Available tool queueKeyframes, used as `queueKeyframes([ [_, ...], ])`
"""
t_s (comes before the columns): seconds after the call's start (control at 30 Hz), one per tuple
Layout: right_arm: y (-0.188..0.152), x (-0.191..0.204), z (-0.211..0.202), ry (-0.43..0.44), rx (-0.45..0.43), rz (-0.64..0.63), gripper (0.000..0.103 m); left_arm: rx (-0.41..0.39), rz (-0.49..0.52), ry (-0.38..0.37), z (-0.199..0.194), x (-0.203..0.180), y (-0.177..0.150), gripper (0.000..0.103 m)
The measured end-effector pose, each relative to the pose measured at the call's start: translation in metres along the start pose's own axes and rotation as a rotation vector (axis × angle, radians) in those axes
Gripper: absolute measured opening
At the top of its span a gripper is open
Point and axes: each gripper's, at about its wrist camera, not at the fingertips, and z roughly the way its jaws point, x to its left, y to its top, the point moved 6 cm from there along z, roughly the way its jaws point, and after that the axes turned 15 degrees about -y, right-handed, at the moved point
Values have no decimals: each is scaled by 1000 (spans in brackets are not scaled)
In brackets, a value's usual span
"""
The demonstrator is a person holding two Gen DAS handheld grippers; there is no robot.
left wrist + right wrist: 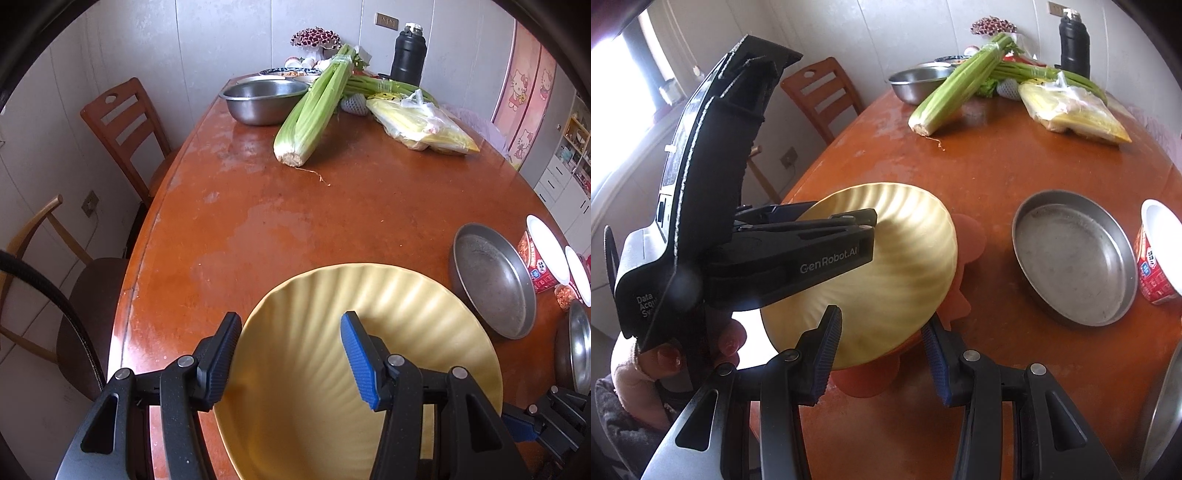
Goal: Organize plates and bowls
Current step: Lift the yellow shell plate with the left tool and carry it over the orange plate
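A yellow ribbed plate [332,332] hangs tilted just above the brown table [295,221]. My left gripper [291,360] is shut on its left rim, with the blue pad inside the plate and the other finger outside. In the right wrist view the left gripper's fingers [849,221] clamp that same rim from the side. My right gripper [881,350] straddles the near edge of the yellow plate [886,258] and is shut on it. A coral lobed plate or mat [971,236] lies under the yellow plate and is mostly hidden.
A round steel pan [1075,254] sits right of the plate, beside a red noodle cup [1156,258] and another steel dish [580,347]. At the far end are a steel bowl [264,99], celery [314,110], bagged corn [421,122] and a black flask [408,55]. Chairs [122,125] stand left.
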Motion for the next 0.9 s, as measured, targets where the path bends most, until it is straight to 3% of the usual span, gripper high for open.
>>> queueKeyframes([
  [0.9,-1,6,-2,-21,-7,-15,53,5,10,-20,14,11,-4,55],
])
